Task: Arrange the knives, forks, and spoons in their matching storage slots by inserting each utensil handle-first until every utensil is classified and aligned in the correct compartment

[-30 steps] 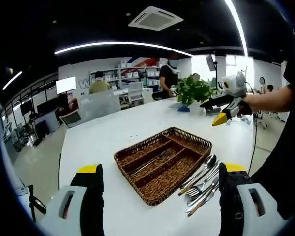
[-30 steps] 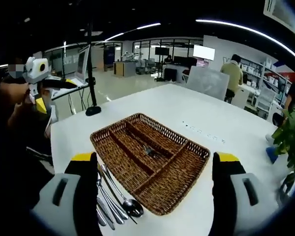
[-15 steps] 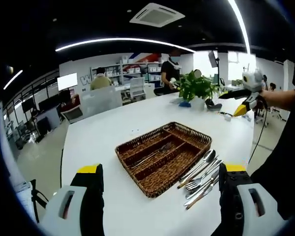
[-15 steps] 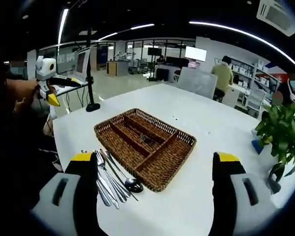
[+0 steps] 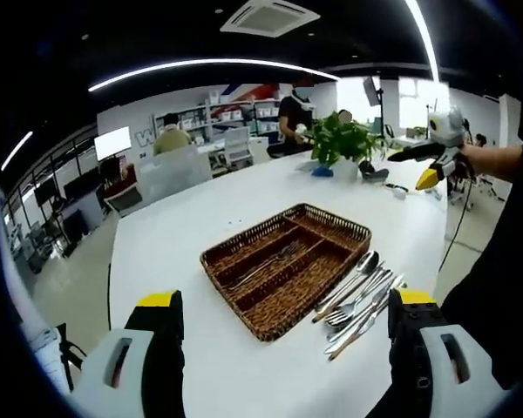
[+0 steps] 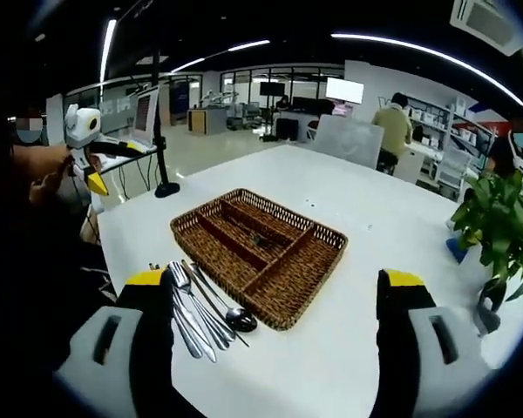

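A brown wicker tray (image 5: 331, 228) (image 6: 322, 235) with three long slots lies on the white table. A fork (image 5: 266, 264) rests in its middle slot, seen as a dark shape (image 6: 260, 239) in the right gripper view. Several loose utensils (image 5: 359, 298) (image 6: 205, 309), spoons, forks and knives, lie on the table beside the tray's long edge. My left gripper (image 5: 283, 344) stands open above the table's near edge. My right gripper (image 6: 275, 335) is open too, nothing between its jaws. The right gripper (image 5: 431, 165) is also visible far right in the left gripper view, and the left gripper (image 6: 87, 152) far left in the right gripper view.
A potted green plant (image 5: 342, 157) (image 6: 497, 231) stands at the table's far side. A black lamp stand (image 6: 161, 131) rises by the table corner. People sit and stand at desks (image 5: 170, 144) in the office behind. Bare white tabletop (image 5: 192, 226) surrounds the tray.
Both cameras shifted slightly; the tray and utensils sit a little differently in view. Nothing on the table moved, and both grippers remain open.
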Demonstrator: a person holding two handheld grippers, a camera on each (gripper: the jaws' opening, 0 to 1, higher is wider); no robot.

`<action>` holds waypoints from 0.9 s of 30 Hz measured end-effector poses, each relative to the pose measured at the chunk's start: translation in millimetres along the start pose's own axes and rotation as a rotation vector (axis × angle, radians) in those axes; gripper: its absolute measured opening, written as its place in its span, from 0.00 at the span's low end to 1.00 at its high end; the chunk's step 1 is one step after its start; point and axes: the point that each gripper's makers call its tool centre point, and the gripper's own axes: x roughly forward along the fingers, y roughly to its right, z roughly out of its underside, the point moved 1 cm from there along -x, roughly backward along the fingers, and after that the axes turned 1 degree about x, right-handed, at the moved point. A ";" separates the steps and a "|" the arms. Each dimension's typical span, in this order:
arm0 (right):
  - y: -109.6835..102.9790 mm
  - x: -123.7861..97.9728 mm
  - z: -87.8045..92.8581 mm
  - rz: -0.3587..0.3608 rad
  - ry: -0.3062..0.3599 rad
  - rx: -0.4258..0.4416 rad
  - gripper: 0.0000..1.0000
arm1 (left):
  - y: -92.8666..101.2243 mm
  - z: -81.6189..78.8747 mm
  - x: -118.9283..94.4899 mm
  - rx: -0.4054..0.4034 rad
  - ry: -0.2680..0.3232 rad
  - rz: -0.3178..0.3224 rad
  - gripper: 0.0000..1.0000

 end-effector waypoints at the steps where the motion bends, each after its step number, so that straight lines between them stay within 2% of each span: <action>1: 0.0 -0.6 0.8 0.001 -0.003 0.001 1.00 | 0.6 -1.1 0.4 0.006 -0.002 0.003 0.99; 5: 1.0 -5.8 2.3 0.016 -0.013 -0.003 1.00 | 5.1 -14.1 1.9 0.034 -0.014 0.048 0.99; 8: 1.8 -8.3 0.4 0.022 0.000 0.007 1.00 | 11.0 -34.5 3.7 0.085 -0.007 0.090 0.99; 9: 1.6 -8.7 -0.2 0.022 0.002 0.010 1.00 | 10.8 -46.0 5.0 0.140 0.011 0.088 0.99; 10: 1.5 -8.8 -0.4 0.022 0.003 0.012 1.00 | 9.8 -49.5 5.2 0.156 0.016 0.080 0.99; 13: 3.5 -9.6 -0.9 0.030 0.012 0.018 1.00 | 15.4 -68.6 9.0 0.155 0.018 0.120 1.00; 15: 5.4 -9.7 -0.1 0.032 0.012 0.023 1.00 | 13.6 -73.3 11.9 0.202 -0.006 0.124 1.00; 18: 6.9 -8.9 0.1 0.031 0.013 0.028 1.00 | 11.2 -80.1 16.4 0.195 -0.014 0.143 1.00; 20: 6.8 -8.4 -0.5 0.029 0.012 0.022 1.00 | 13.7 -80.4 19.6 0.205 -0.031 0.165 1.00; 23: 6.8 -7.6 -2.7 0.021 0.017 0.017 1.00 | 20.4 -85.1 26.6 0.263 -0.060 0.190 1.00; 24: 7.0 -7.0 -3.3 0.018 0.017 0.019 1.00 | 23.1 -90.5 28.4 0.297 -0.054 0.190 1.00; 27: 7.7 -6.2 -4.5 0.017 0.016 0.016 1.00 | 27.7 -97.7 32.6 0.305 -0.056 0.217 1.00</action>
